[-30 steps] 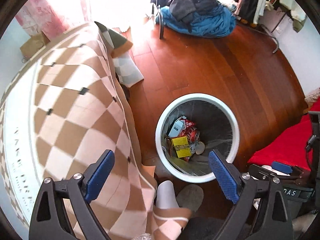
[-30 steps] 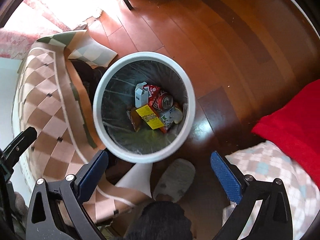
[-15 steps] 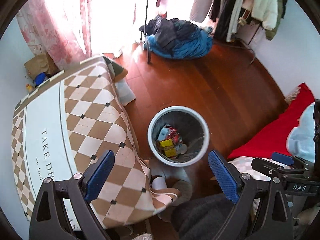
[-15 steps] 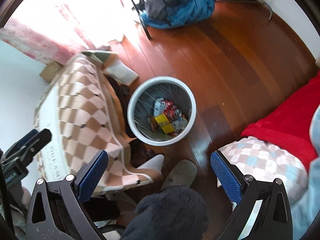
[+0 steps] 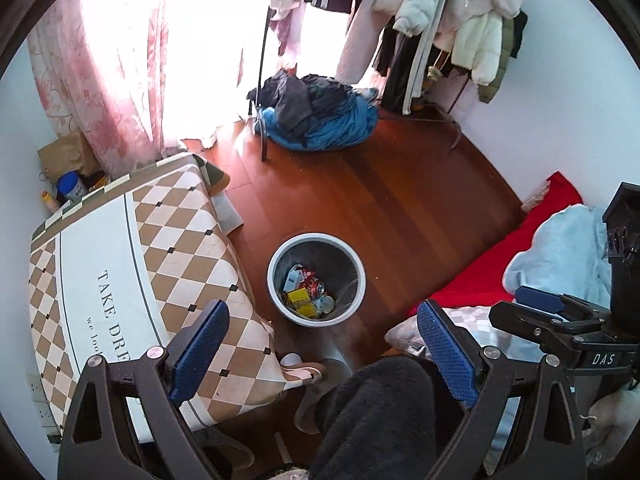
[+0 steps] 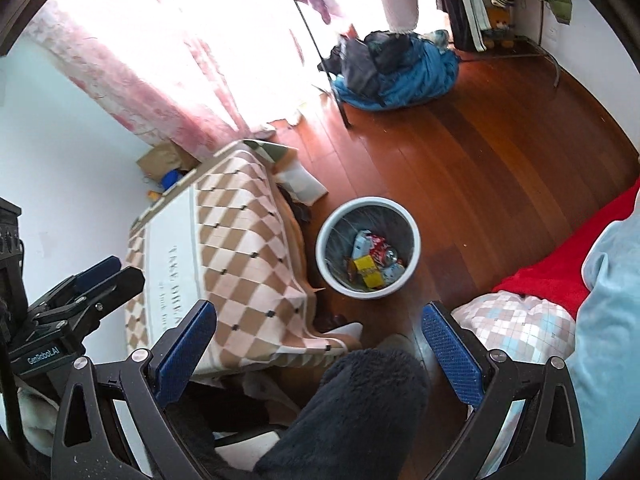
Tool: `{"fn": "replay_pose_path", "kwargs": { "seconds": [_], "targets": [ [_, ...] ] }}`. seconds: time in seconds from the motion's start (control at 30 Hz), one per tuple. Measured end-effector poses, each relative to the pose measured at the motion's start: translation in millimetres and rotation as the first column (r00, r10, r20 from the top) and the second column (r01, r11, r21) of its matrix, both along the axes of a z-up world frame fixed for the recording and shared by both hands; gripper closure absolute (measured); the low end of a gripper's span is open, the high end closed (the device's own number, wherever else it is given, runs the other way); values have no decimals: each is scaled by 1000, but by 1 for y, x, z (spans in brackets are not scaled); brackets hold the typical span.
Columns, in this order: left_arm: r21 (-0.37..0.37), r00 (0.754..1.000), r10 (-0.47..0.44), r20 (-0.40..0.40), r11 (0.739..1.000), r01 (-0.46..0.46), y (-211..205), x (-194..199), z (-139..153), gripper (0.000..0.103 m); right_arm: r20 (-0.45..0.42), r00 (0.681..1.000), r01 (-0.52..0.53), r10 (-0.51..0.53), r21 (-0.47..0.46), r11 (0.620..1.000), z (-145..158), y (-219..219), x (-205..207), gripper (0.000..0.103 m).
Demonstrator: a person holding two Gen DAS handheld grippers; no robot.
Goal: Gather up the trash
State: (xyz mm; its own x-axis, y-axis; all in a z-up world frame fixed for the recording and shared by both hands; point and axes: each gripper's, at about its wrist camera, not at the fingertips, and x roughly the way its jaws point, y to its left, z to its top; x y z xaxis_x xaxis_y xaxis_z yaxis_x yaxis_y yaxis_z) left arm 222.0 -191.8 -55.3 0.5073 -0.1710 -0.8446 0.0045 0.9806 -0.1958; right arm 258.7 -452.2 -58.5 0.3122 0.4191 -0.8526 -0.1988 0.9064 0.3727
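From where I steer, the trash bin (image 5: 317, 280) stands on the wooden floor (image 5: 400, 200), with a can (image 6: 389, 256), cartons and wrappers lying inside it. The cloth-draped table (image 5: 132, 264) sits just left of the bin; the bed (image 5: 532, 248) lies to its right. Behind the bin, a heap of clothes (image 5: 320, 120) rests on the floor beneath a garment rack (image 5: 432, 32), beside the curtain (image 5: 112, 72). A cardboard box (image 5: 68, 156) sits behind the table, against the wall. A slipper (image 6: 394, 344) lies before the bin.

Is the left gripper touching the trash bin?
Apart. In the left wrist view the open left gripper is empty; the trash bin sits well beyond it.
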Motion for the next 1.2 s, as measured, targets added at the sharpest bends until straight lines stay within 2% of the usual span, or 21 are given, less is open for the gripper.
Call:
{"fn": "replay_pose_path", "kwargs": {
  "seconds": [0.13,0.3,0.6,0.67,1.2],
  "targets": [
    [-8,1000,-2,20,1000,2,3,-11,15,7,20,1000,-25,25,10,1000,18,6,-12,0],
    [-24,1000,8,18,1000,-7,9,-20,18,7,22,998,-55,55,12,998,26,13,-17,0],
    [-37,1000,12,9,999,-12,15,-27,17,7,4,997,-83,83,9,996,22,23,-20,0],
    [-43,1000,15,5,999,-15,15,-28,18,0,4,997,-83,83,7,997,22,25,-20,0],
    [-51,1000,26,-8,998,-26,16,-30,17,0,-6,995,-99,98,-4,995,21,24,-20,0]
  ]
}}
